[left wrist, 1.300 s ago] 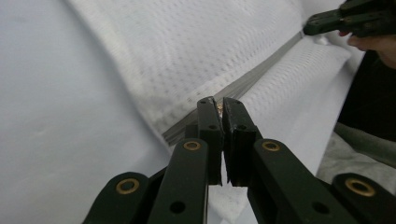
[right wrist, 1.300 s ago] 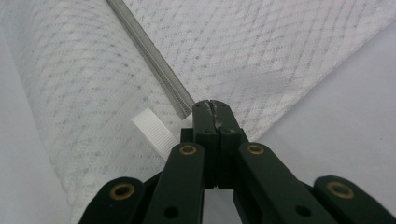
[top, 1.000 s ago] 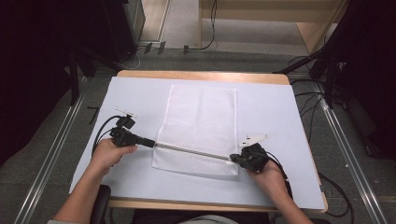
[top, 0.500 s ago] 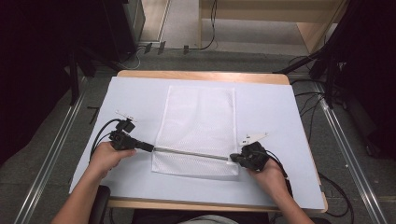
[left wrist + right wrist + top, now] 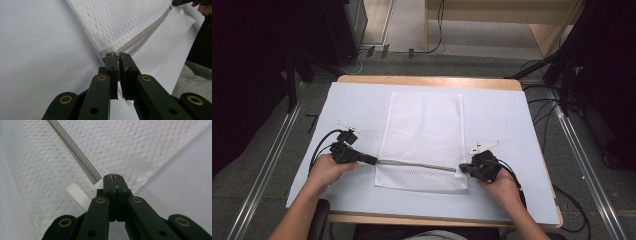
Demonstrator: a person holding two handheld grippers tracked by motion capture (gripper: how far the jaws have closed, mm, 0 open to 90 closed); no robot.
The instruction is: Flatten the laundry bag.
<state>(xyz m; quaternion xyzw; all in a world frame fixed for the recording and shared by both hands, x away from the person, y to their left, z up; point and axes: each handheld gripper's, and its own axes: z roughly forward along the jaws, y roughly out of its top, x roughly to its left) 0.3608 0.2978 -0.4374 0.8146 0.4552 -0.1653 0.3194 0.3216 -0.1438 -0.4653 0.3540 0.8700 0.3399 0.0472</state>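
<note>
A white mesh bag (image 5: 424,130) lies flat on the middle of the table, with a grey zipper (image 5: 417,164) running across it near its front end. My left gripper (image 5: 373,160) sits at the zipper's left end. In the left gripper view its jaws (image 5: 117,55) are nearly together, pinching the small metal zipper pull at the bag's corner. My right gripper (image 5: 463,170) is at the zipper's right end. In the right gripper view it (image 5: 113,177) is shut on the bag's edge, just past the zipper's end (image 5: 96,180) and beside a white ribbed tab (image 5: 78,193).
A pale sheet (image 5: 512,125) covers the wooden table (image 5: 427,80). Both forearms come in over the front edge. Black cables trail from each gripper. Metal rails and more cables lie on the floor on both sides, and dark equipment stands at the back.
My left gripper has shifted slightly toward the table's front edge, taking the zipper's left end with it. The right gripper has not moved.
</note>
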